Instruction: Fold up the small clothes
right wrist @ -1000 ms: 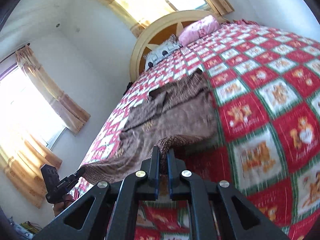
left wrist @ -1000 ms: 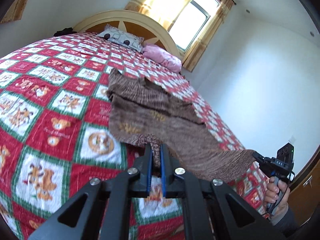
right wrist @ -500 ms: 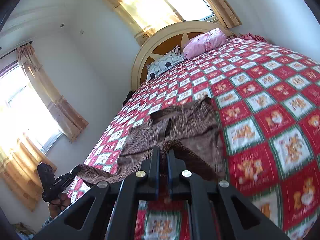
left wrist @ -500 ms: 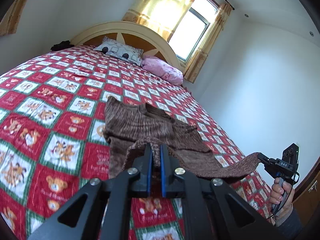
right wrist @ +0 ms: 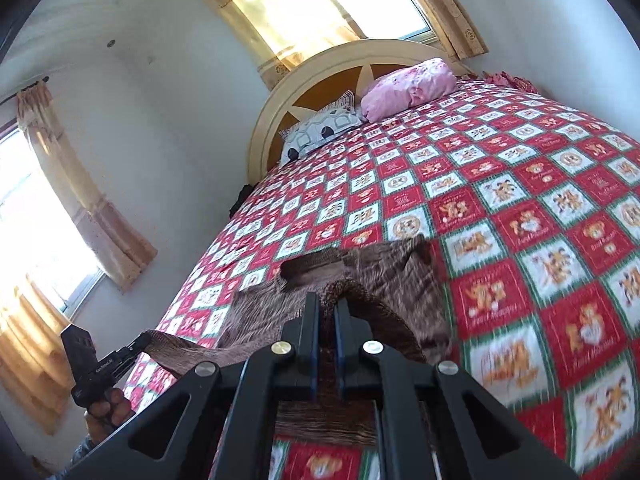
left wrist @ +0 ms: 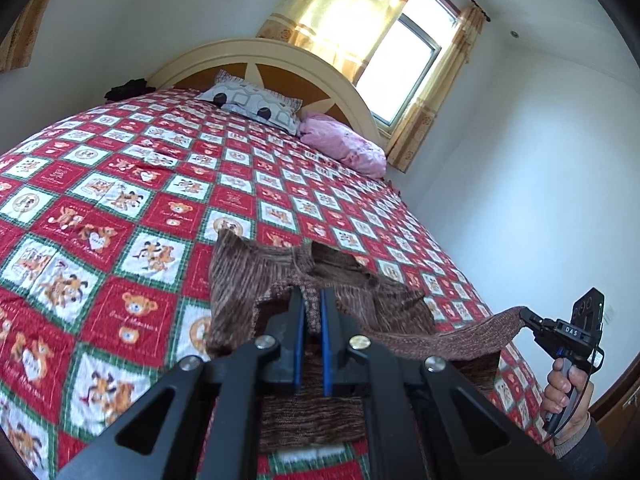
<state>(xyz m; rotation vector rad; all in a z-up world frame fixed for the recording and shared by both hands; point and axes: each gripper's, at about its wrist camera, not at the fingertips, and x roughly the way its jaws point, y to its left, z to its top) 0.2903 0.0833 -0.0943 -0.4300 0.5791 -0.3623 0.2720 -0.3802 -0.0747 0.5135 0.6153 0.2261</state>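
A brown knit garment (left wrist: 256, 280) lies partly spread on the bed (left wrist: 120, 208), over a red, green and white quilt printed with teddy bears, and its near edge is lifted off the quilt by both grippers. In the left wrist view the left gripper (left wrist: 311, 304) sits at 6 o'clock, its blue-lined fingers (left wrist: 298, 320) drawn narrow and pinching a fold of the brown knit between them. From there the lifted hem stretches toward 4 o'clock as a taut band to the right gripper (left wrist: 524, 314), which nips the far corner of the cloth; a hand (left wrist: 564, 392) in a grey sleeve holds its handle near the frame's edge. In the right wrist view the right gripper (right wrist: 327, 308) likewise stands at 6 o'clock with its fingers (right wrist: 312, 320) close together on a bunched edge of the garment (right wrist: 384, 276), and the left gripper (right wrist: 138, 340) appears at 8 o'clock, clamped on the other corner and carried by a hand (right wrist: 106, 408). The rest of the garment, with a dark opening at its far end, rests flat on the quilt toward 12 o'clock. At the head of the bed, a grey patterned pillow (left wrist: 256, 102) and a pink pillow (left wrist: 344, 146) lean beside a cream arched headboard (left wrist: 280, 56), below a window with yellow curtains (left wrist: 352, 8).
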